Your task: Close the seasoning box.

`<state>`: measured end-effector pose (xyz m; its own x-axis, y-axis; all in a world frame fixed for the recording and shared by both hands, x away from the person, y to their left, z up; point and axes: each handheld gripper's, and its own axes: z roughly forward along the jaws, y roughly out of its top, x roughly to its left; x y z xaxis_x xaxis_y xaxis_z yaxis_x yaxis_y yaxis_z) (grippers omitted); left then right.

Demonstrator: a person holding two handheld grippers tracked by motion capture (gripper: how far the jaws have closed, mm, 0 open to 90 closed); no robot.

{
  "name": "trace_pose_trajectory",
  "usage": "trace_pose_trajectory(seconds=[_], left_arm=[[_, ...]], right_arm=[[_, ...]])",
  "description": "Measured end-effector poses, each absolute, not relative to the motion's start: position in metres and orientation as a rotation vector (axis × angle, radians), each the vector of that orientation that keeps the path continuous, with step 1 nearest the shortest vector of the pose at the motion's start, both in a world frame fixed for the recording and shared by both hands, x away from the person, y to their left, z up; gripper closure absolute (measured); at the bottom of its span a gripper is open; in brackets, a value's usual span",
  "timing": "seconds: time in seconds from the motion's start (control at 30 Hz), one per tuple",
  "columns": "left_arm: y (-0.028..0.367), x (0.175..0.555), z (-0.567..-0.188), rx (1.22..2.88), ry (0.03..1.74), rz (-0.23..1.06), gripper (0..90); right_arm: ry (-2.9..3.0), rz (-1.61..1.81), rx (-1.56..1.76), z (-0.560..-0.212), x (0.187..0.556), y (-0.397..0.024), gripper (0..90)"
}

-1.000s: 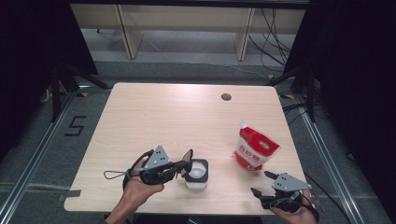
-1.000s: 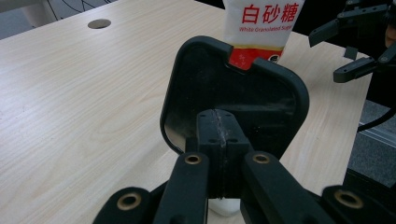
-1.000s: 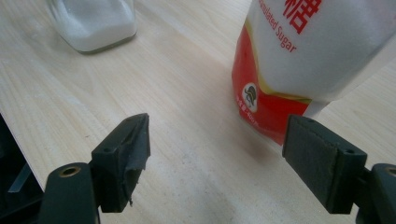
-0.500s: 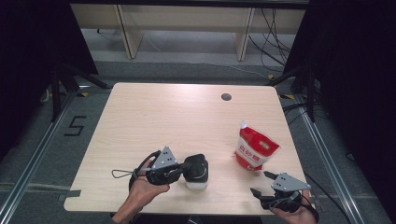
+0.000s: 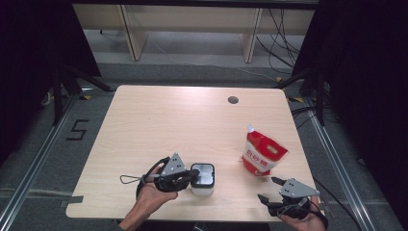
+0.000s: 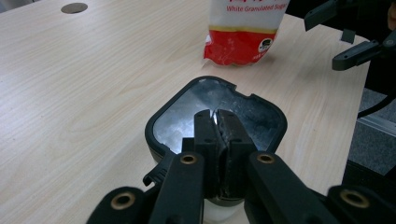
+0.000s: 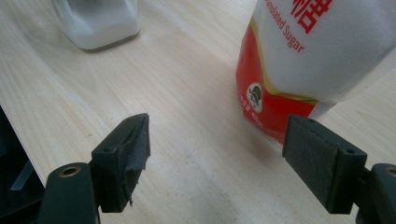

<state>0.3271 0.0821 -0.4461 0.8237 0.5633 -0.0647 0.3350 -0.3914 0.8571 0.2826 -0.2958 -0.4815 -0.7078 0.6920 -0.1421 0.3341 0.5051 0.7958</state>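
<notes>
A white container (image 5: 202, 190) with white granules (image 7: 100, 21) stands near the table's front edge. A black-rimmed clear lid (image 5: 202, 174) lies flat on top of it. My left gripper (image 5: 192, 177) comes in from the left and is shut on the lid's near edge (image 6: 177, 116); in the left gripper view its jaws (image 6: 218, 122) press together over the lid. A red and white sugar bag (image 5: 263, 155) stands upright to the right. My right gripper (image 5: 267, 188) is open at the front right corner, its jaws (image 7: 217, 140) apart and empty, facing the bag (image 7: 303, 51).
The light wooden table (image 5: 168, 125) has a round cable hole (image 5: 233, 100) at the back right. Its front edge lies just below both hands. The right gripper (image 6: 322, 42) sits beyond the sugar bag (image 6: 243, 28) in the left gripper view.
The left gripper has brought the lid from a tilted stand beside the container down flat onto its top. The right gripper has stayed still.
</notes>
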Motion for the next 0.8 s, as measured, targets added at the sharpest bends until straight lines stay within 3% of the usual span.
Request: trace_pose_trajectory(seconds=[0.4, 0.63, 0.8], left_arm=[[0.093, 0.324, -0.439, 1.992, 0.676, 0.289, 52.3], [0.096, 0.319, -0.445, 2.002, 0.695, 0.281, 39.2], [0.105, 0.313, -0.45, 1.995, 0.696, 0.306, 35.0]], right_arm=[[2.305, 1.081, 0.848, -0.481, 0.283, -0.296, 24.2], [2.306, 1.083, 0.848, -0.481, 0.283, -0.296, 24.2], [2.305, 1.09, 0.852, -0.481, 0.283, -0.297, 24.1]])
